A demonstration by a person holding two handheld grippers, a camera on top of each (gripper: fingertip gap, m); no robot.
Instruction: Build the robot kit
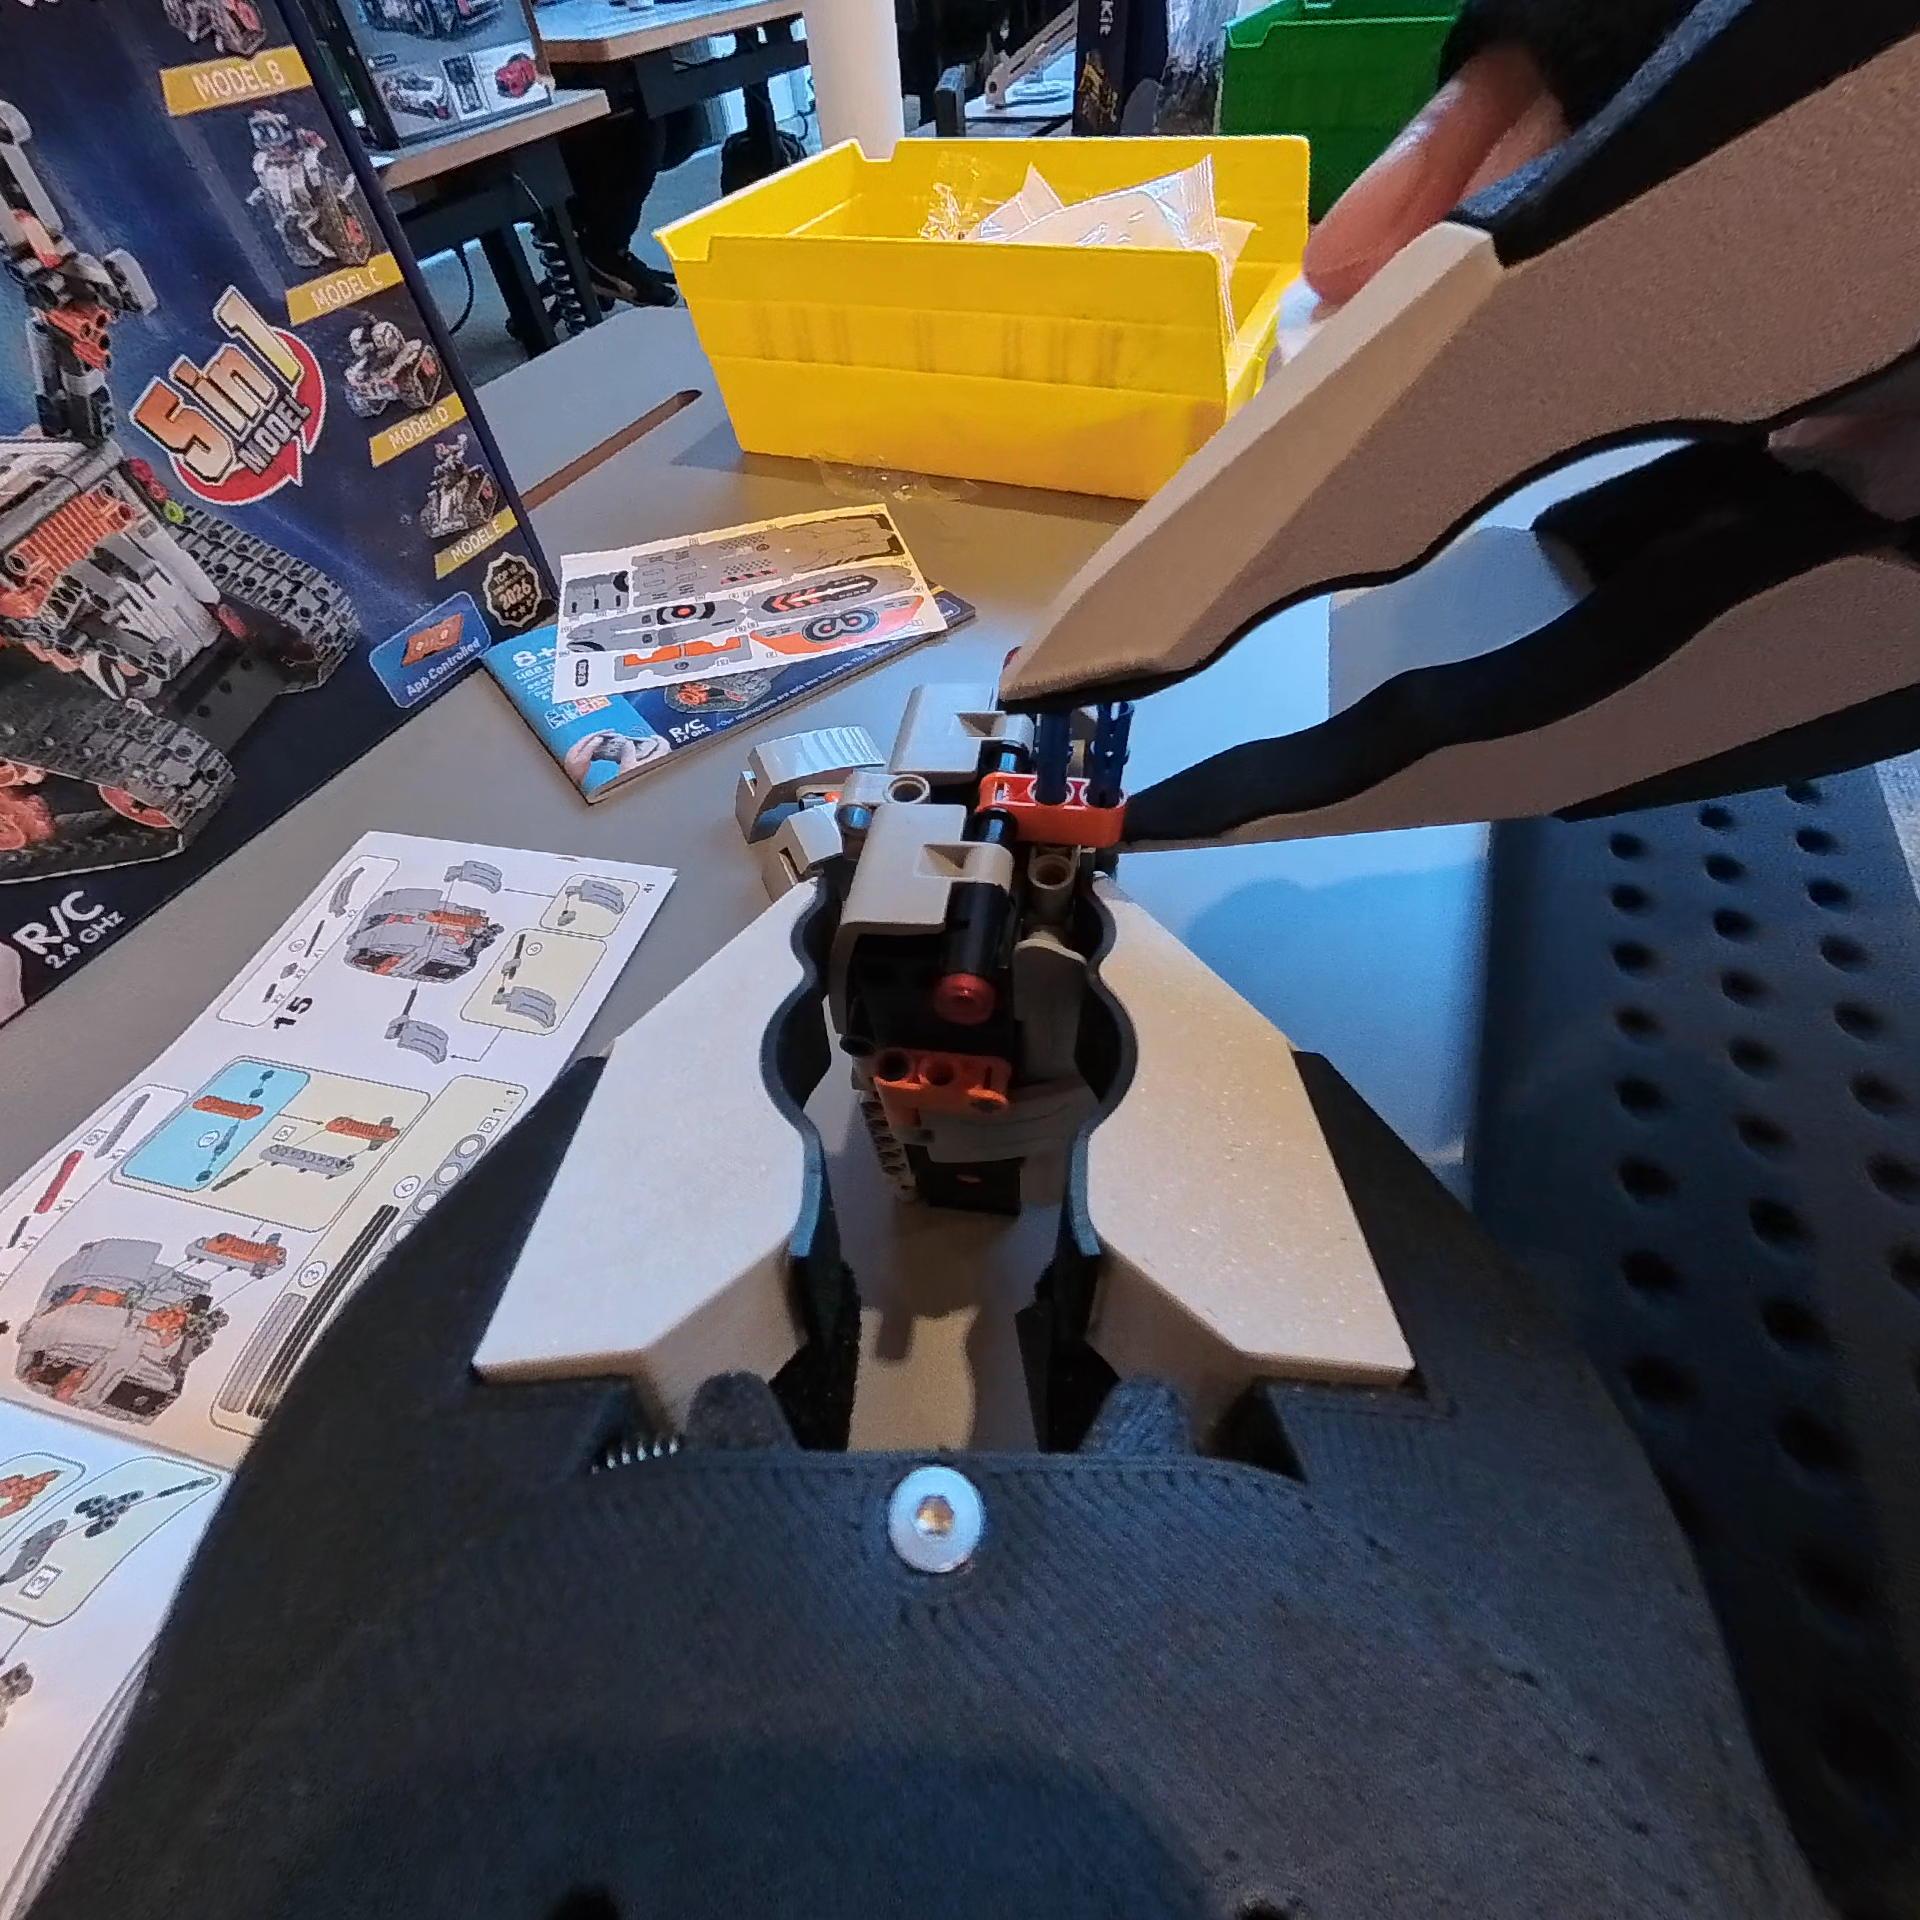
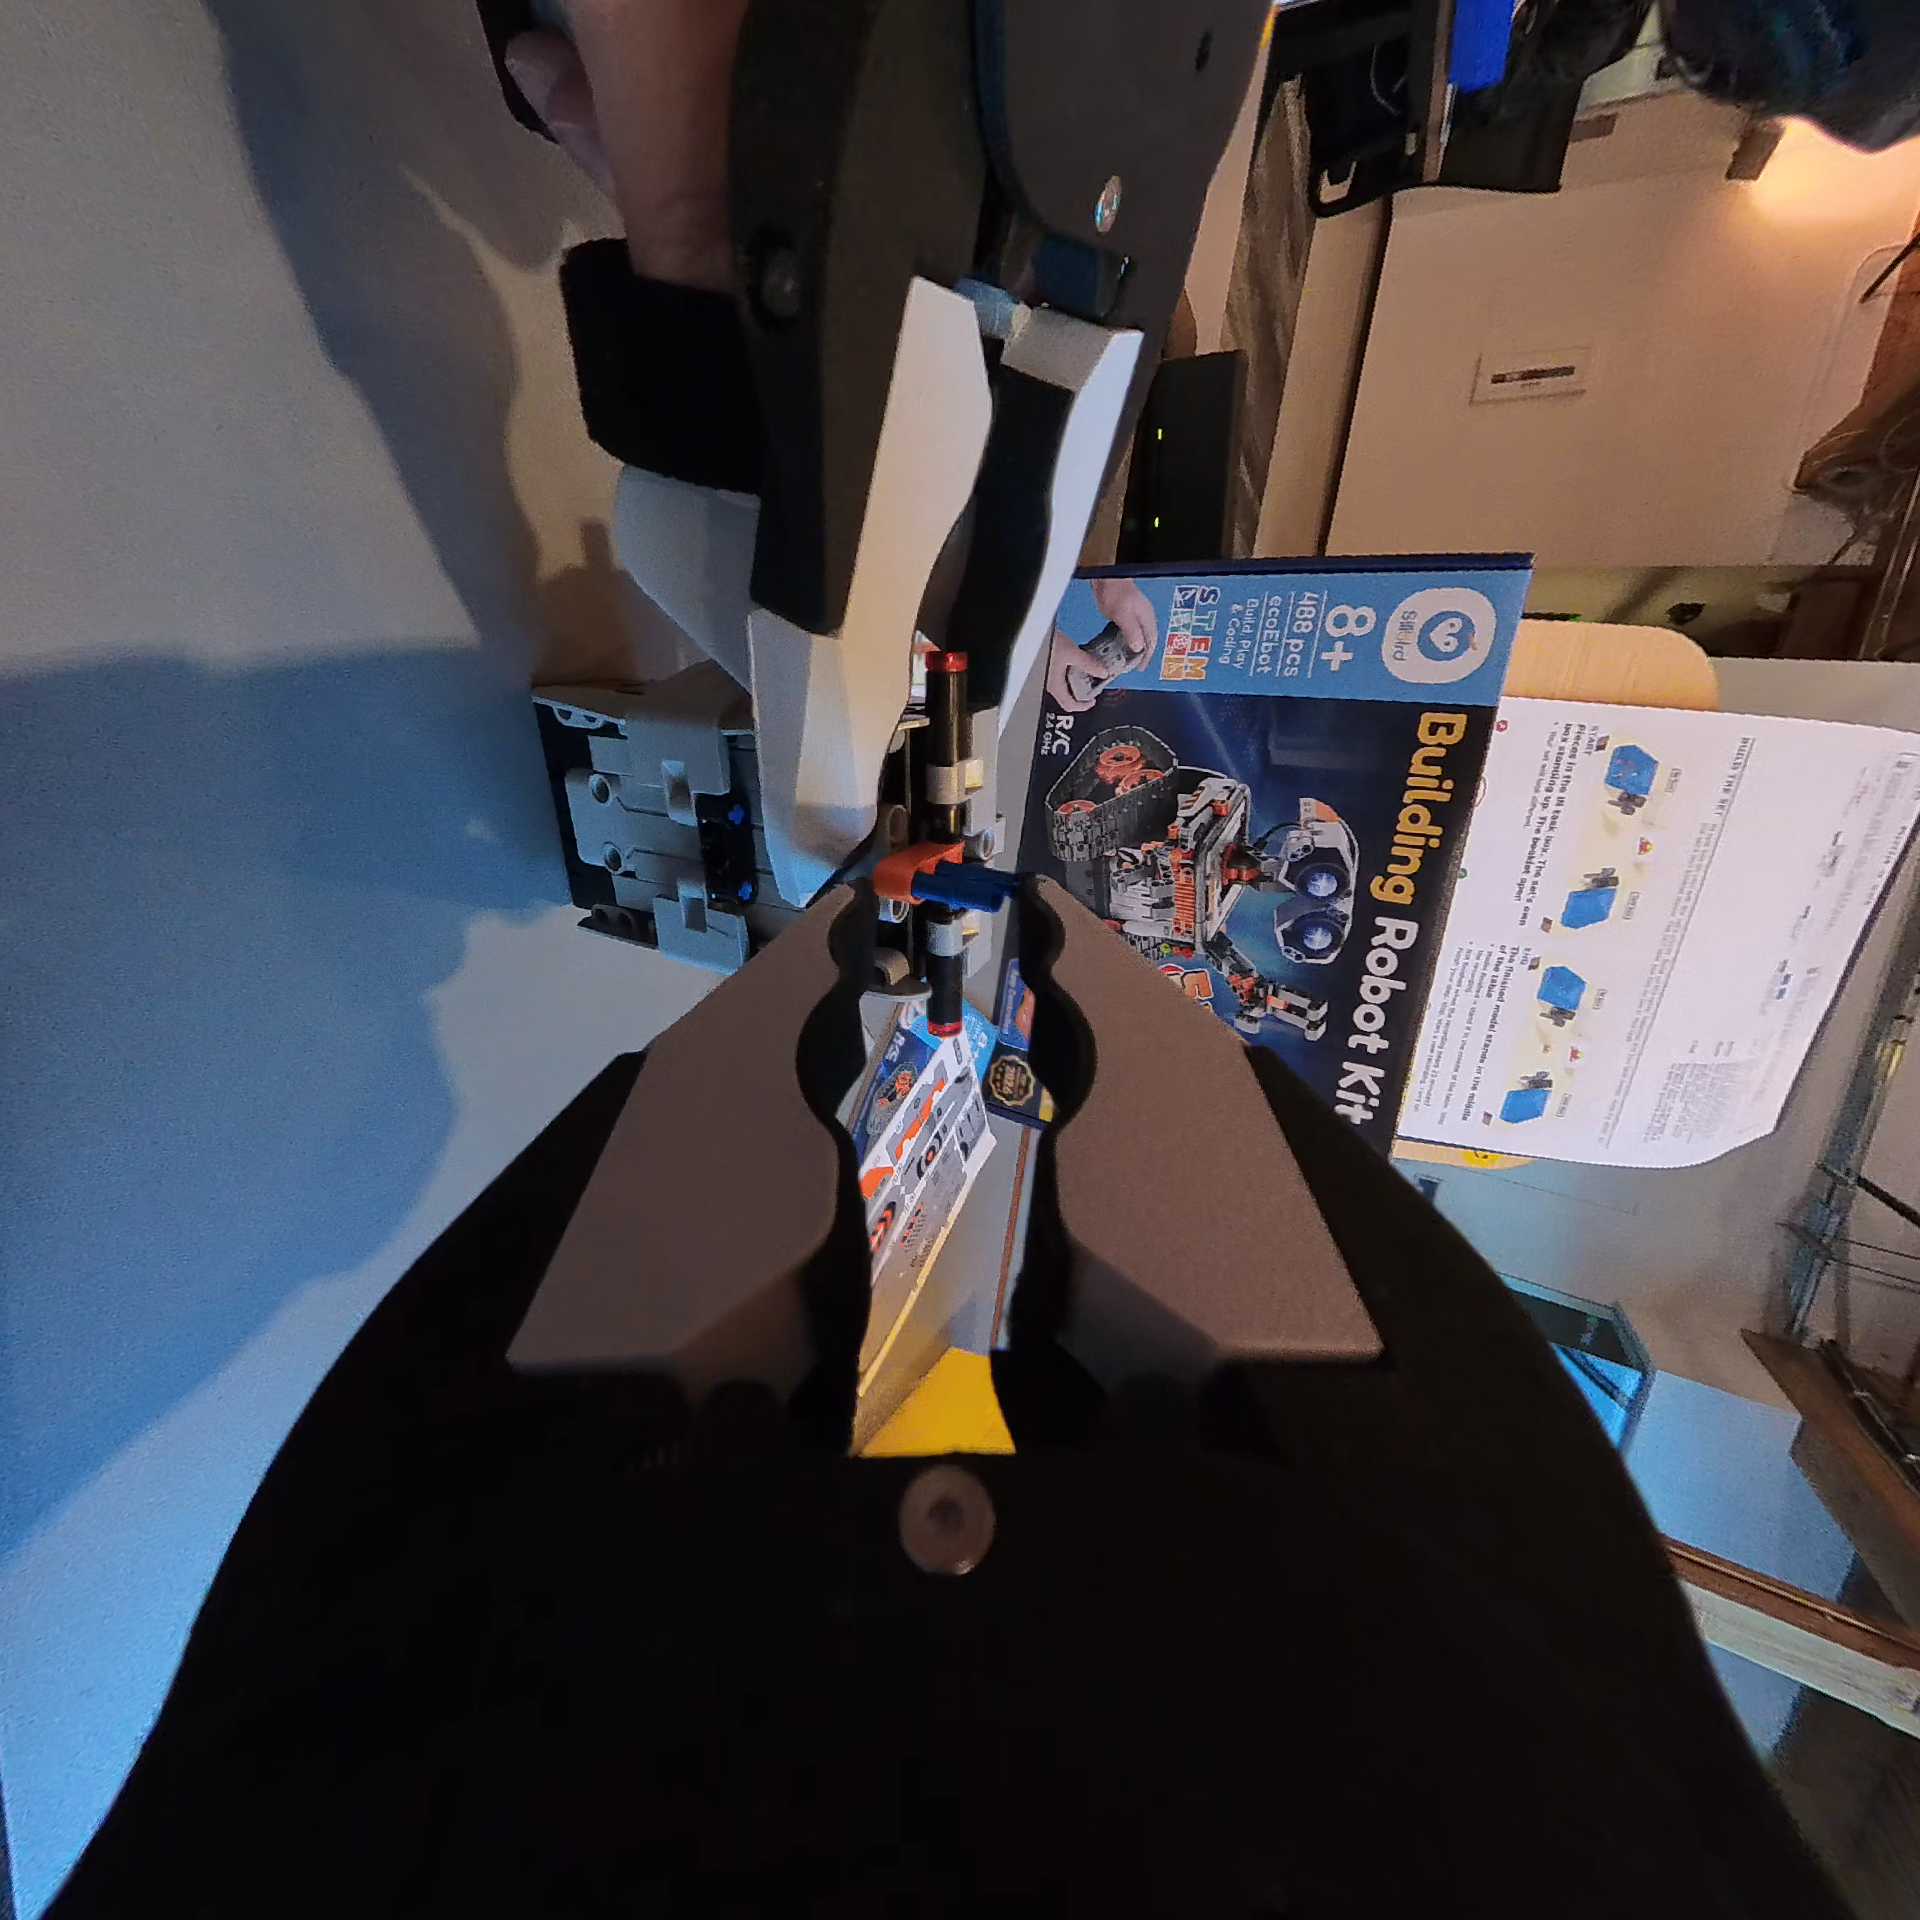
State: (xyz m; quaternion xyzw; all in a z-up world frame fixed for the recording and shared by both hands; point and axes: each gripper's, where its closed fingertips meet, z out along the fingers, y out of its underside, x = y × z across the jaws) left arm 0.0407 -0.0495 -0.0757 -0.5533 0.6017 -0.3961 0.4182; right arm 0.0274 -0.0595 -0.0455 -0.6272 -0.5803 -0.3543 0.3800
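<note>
1. The left gripper [image 1: 951, 914], with grey fingers on a black body, is clamped around a partly built model of grey, black and orange plastic bricks [image 1: 935, 935], holding it upright over the grey bench top [image 1: 644, 416].
2. The right gripper [image 1: 1070, 758] comes in from the right edge of the left wrist view. Its two tips are closed on a small orange beam with dark blue pins [image 1: 1060, 795] at the top of the model. One tip sits on the pin ends and the other against the beam's end.
3. In the right wrist view the same orange beam with blue pins [image 2: 935, 881] lies between the tips of the right gripper [image 2: 940, 894], with the left gripper [image 2: 904, 727] reaching in from above.
4. A yellow plastic bin holding clear plastic bags [image 1: 935, 343] stands toward the far edge of the bench.
5. A dark blue cardboard kit box [image 1: 208, 468] stands upright at the left edge.
6. Between the box and the model lie a sticker sheet [image 1: 738, 603] on a blue booklet [image 1: 623, 727].
7. An open instruction sheet with printed diagrams [image 1: 312, 1091] lies near the left corner.
8. A dark perforated chair seat [image 1: 1704, 1039] sits off the bench's right edge.
</note>
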